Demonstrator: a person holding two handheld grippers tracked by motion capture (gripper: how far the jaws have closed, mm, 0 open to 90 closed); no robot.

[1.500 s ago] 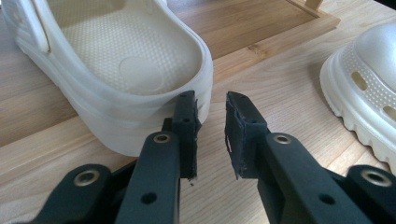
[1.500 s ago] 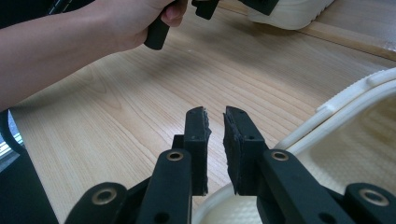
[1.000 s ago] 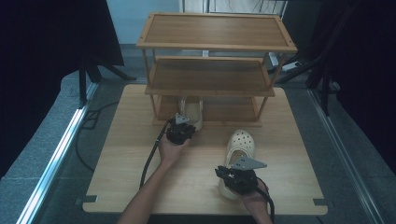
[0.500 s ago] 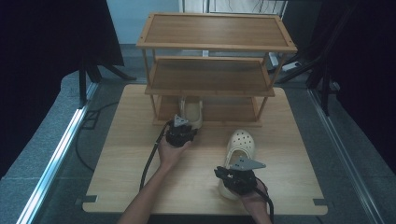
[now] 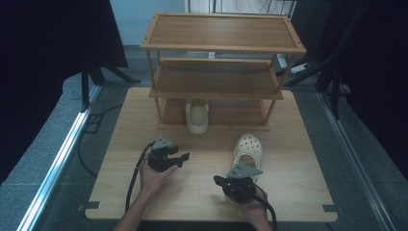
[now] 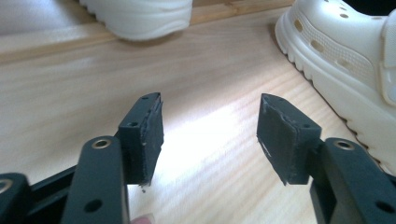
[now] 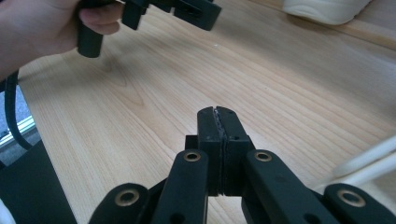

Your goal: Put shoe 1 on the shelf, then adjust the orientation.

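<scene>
One cream clog [image 5: 197, 119] stands on the bottom shelf of the wooden shoe rack [image 5: 221, 33], its heel sticking out toward me. Its twin [image 5: 248, 148] lies on the table in front of the rack, toe away from me. My left gripper [image 5: 180, 156] hovers over the table left of centre, pointing right. Its jaws have just been opening and stand open with nothing between them [image 6: 210, 121]; the loose clog [image 6: 345, 60] lies ahead to its right. My right gripper [image 5: 217, 181] sits just behind that clog's heel, pointing left, its pads [image 7: 218, 114] shut on nothing.
The rack has three shelves and takes up the far half of the wooden table [image 5: 298, 159]. Black cables trail from both grippers toward the near edge. A metal rail [image 5: 62, 159] runs along the floor on the left. Dark curtains flank the table.
My left gripper has let go of the clog at the bottom shelf, pulled back toward me and opened wide. The right gripper stayed put and closed its jaws.
</scene>
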